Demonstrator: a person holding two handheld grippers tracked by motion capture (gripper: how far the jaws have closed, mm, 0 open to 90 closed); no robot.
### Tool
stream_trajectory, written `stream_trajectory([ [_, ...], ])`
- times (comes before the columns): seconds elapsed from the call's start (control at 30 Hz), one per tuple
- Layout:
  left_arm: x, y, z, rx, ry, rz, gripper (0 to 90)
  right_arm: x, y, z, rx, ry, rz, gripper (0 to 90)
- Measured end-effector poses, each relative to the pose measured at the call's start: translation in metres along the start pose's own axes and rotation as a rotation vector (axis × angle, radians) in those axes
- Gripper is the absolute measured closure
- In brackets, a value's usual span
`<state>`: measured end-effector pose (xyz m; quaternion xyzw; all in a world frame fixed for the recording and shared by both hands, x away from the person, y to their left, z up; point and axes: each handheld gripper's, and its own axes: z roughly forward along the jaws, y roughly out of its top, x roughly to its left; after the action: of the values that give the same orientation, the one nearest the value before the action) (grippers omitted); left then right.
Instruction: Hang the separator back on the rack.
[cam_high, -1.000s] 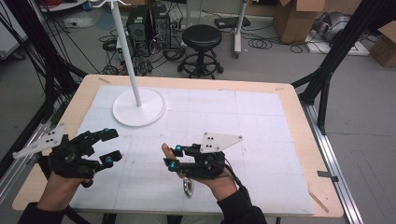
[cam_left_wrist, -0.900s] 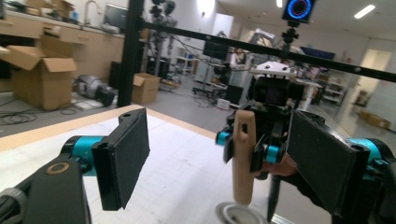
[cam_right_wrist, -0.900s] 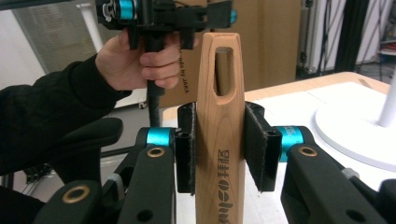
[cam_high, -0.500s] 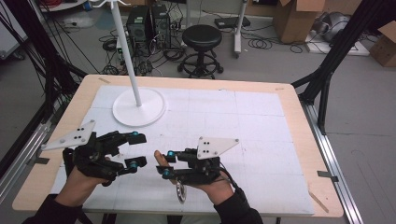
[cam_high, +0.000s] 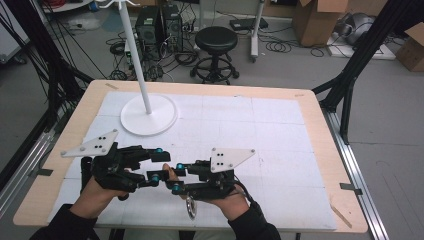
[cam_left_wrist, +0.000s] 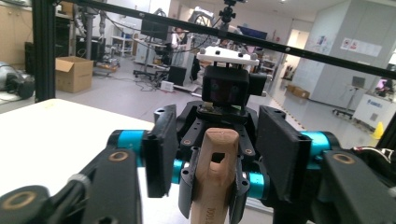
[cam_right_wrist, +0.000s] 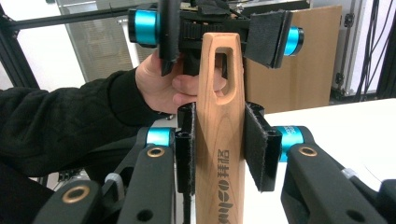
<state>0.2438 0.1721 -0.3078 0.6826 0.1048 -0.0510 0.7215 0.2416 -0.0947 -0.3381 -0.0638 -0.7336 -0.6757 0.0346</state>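
high view: two hand-held grippers meet near the front edge of the white-topped table (cam_high: 280, 130), the left gripper (cam_high: 156, 164) pointing towards the right gripper (cam_high: 176, 177). a white round stand base (cam_high: 149, 114) with its pole sits well apart, farther back on the left.

right gripper view: the right gripper (cam_right_wrist: 219, 154) clamps a wooden handle (cam_right_wrist: 219, 140) between its two padded jaws, both pads pressing on the handle's sides. the handle stands upright in this view, with a slotted hole near its free end. the left gripper (cam_right_wrist: 215, 30) faces it, its jaws set either side of that slotted end with a gap visible on both sides.

left gripper view: the handle's (cam_left_wrist: 212, 172) rounded end lies between the left gripper's (cam_left_wrist: 215, 158) jaws, which have just been closing; they stand half-narrowed and the pads are not yet on the wood.

high view: a metal ring (cam_high: 191, 208) hangs below the right gripper, at the handle's other end.
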Motion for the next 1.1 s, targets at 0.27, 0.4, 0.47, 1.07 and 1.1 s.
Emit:
stream_trajectory([
  [0.27, 0.0012, -0.0033, 0.0048, 0.007, -0.017, -0.014, 55.5, 0.0005, 0.0008, -0.0005, -0.004, 0.006, 0.001, 67.6],
  [0.4, 0.0026, -0.0058, 0.0065, 0.01, -0.024, -0.012, 59.3, 0.0007, 0.0012, -0.0004, -0.004, 0.008, -0.002, 67.6],
  [0.47, 0.0027, -0.0061, 0.0067, 0.004, -0.027, -0.012, 60.9, 0.0006, 0.0012, -0.0005, -0.003, 0.009, -0.003, 67.6],
  [1.07, 0.0021, -0.0073, 0.0068, -0.001, -0.033, 0.008, 71.0, 0.0, 0.0013, -0.001, -0.007, 0.018, 0.007, 67.6],
  [1.1, 0.0015, -0.0072, 0.0068, -0.002, -0.028, 0.006, 71.1, -0.0004, 0.0013, -0.001, -0.007, 0.022, 0.009, 67.6],
])
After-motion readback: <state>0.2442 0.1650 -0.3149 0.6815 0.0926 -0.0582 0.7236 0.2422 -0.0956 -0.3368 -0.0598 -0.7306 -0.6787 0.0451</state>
